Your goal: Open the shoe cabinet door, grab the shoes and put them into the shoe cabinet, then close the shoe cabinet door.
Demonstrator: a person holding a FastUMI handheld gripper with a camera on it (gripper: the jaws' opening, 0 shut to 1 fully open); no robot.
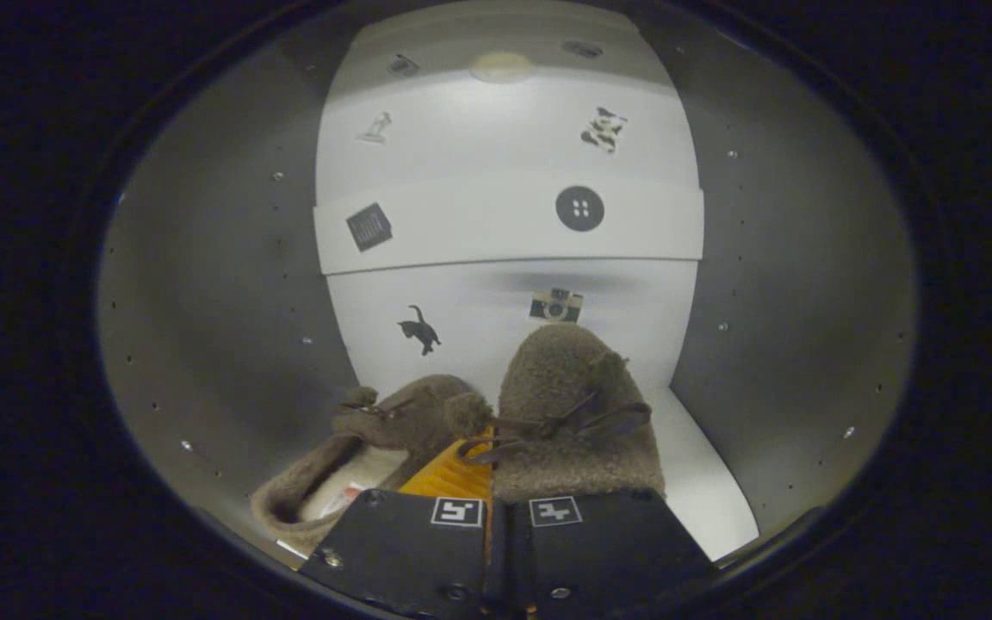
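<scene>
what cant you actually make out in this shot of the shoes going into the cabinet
- Grip: in the gripper view the fingers look nearly together, but their tips are hidden by the right shoe, so what they press on is unclear.
- Left shoe: its heel end is covered by the gripper body.
- Cabinet door: outside this view.
- Stickers on the cabinet's back panel: the upper ones are too small and blurred to identify.

Dim fisheye view; cabinet back wall brightly lit, side panels shadowed and curved.
</scene>
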